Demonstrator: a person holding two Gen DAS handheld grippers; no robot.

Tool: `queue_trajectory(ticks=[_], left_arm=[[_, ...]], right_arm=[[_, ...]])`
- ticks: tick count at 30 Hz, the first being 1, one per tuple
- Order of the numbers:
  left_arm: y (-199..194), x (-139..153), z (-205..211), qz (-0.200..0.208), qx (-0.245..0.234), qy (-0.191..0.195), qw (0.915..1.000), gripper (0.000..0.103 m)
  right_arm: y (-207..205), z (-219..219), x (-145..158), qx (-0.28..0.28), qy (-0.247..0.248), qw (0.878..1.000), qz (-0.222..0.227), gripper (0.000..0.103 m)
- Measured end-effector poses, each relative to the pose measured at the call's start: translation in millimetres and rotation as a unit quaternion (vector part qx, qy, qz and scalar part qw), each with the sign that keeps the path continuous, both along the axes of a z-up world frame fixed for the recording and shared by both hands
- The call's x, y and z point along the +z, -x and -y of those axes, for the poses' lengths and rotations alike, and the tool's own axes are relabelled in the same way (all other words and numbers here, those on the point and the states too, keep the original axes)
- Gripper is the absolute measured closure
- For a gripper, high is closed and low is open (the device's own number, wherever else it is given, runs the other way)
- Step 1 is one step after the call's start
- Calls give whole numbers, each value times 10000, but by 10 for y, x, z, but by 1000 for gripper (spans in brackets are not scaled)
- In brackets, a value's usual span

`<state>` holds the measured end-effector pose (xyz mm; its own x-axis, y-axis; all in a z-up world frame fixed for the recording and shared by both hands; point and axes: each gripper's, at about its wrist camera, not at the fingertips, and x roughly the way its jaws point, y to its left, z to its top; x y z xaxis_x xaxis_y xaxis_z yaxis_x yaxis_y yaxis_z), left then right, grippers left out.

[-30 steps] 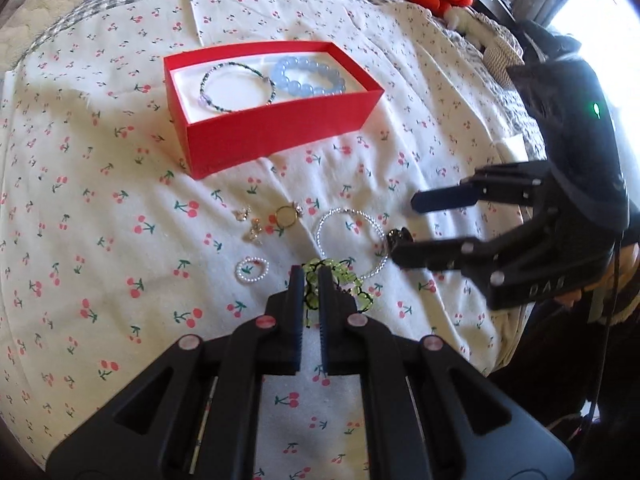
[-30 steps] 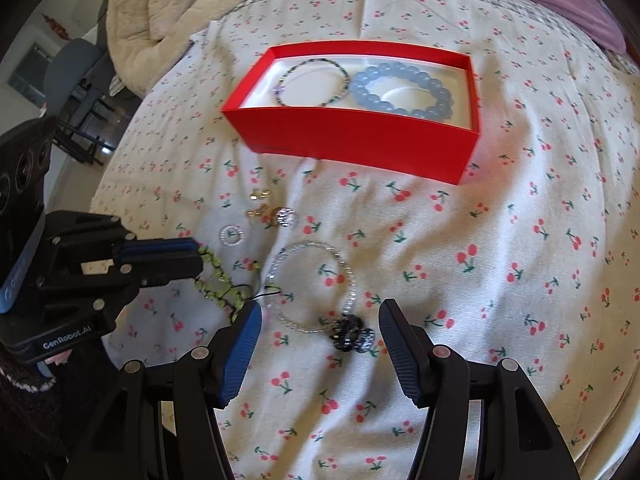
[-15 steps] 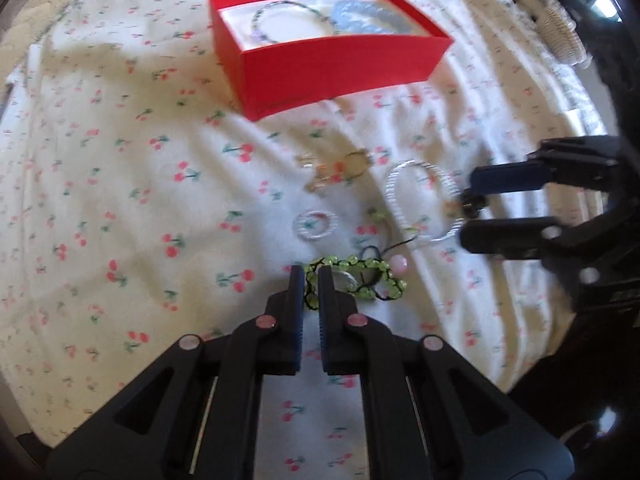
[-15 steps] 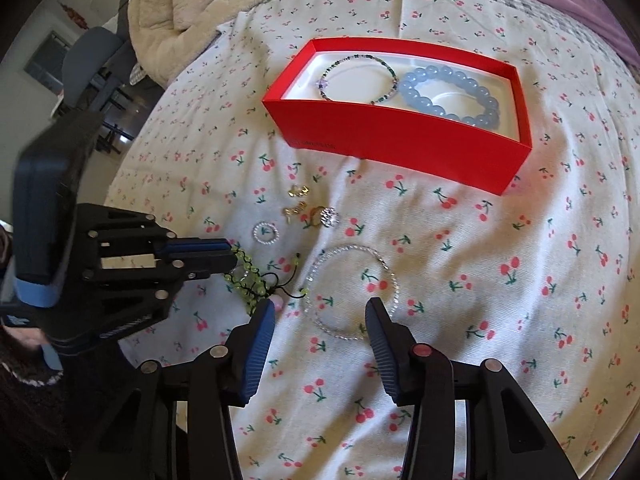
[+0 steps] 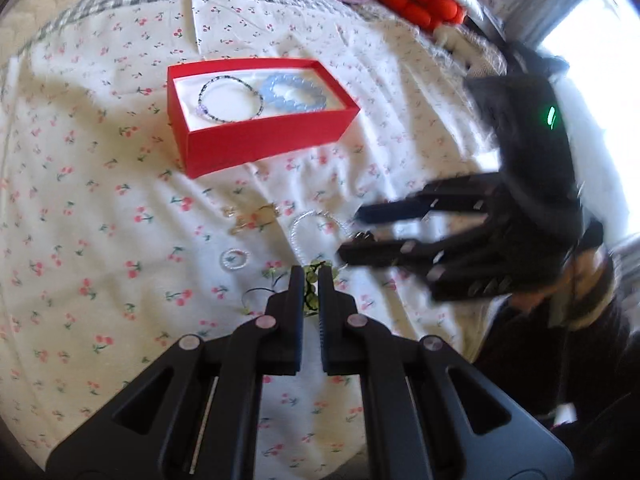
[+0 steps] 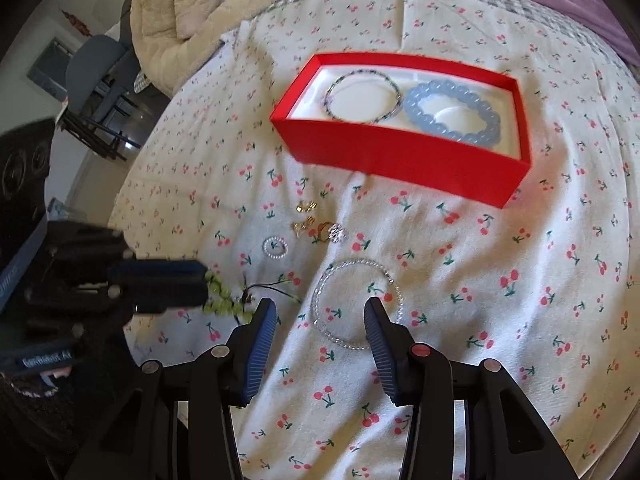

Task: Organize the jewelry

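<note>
My left gripper is shut on a green bead bracelet, whose dark cord trails on the cherry-print sheet. My right gripper hovers with its jaws apart over a clear bead bracelet lying flat; nothing is pressed between its pads. In the left wrist view a small dark piece shows at the right gripper's fingertips; the right wrist view hides it. Farther back, the red box holds a thin dark-bead bracelet and a pale blue bead bracelet.
A small pearl ring and a few gold pieces lie on the sheet between the box and the grippers. A beige quilt is at the far left and orange cushions at the far right. The bed edge lies just below both grippers.
The right gripper's jaws have narrowed and now stand over the clear bracelet. The left gripper dipped forward, then drew back up, still shut on the green bracelet.
</note>
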<state>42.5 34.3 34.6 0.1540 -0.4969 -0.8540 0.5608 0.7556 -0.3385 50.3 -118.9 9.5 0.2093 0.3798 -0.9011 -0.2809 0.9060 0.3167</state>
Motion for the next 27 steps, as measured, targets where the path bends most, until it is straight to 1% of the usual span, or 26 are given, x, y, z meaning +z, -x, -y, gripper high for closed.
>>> queue_trajectory(ticks=[1,4,5,7,8,9,10,11,12,15,17,20,22,23,24,25,26,27], left_arm=[[36,-74,33,7,-84,-259,9996,96],[54,-322,72,-429,-315,-482,9974,96],[69,-364,90,-528,-395,-475,9967,96],[126,-356,144,-675,-641,-280,9953,95],[165,-317,174,-665,-813,-155,9943,95],[194,-273,201,-601,-894,-104,9941,90],[215,-217,211,-507,-942,-66,9942,81],[226,-185,209,-411,-949,-71,9946,76],[223,-166,189,-288,-904,-186,9953,70],[148,-235,125,-239,-744,-651,9948,70],[100,-338,81,-274,-687,-982,9924,70],[91,-447,41,-323,-775,-1269,9884,70],[102,-465,49,-287,-830,-1323,9873,70],[109,-464,57,-270,-860,-1304,9874,70],[120,-466,75,-263,-890,-1269,9876,70],[131,-467,95,-261,-942,-1217,9877,70],[144,-469,116,-253,-1004,-1160,9878,70],[154,-475,143,-251,-1052,-1123,9878,70]], right_arm=[[-2,18,2,-30,0,10000,3,56],[-2,46,-19,-80,31,10000,-47,56],[4,40,-32,-69,44,9999,-75,56],[27,33,-41,-33,53,9999,-116,56],[37,27,-46,-14,41,9999,-146,56],[49,30,-51,-9,10,9998,-195,56],[63,42,-52,-12,-30,9997,-237,56],[72,52,-59,-11,-79,9995,-296,56],[82,65,-66,-9,-120,9993,-342,56],[128,76,-88,21,-184,9990,-408,56],[166,52,-135,77,-371,9977,-568,56],[215,-23,-243,143,-620,9944,-839,56],[250,-82,-328,187,-648,9929,-984,58],[271,-118,-376,222,-630,9923,-1046,62],[299,-172,-442,289,-588,9915,-1122,71],[323,-212,-488,357,-549,9911,-1158,77],[349,-260,-533,445,-488,9909,-1169,89],[380,-309,-573,536,-369,9914,-1140,91]])
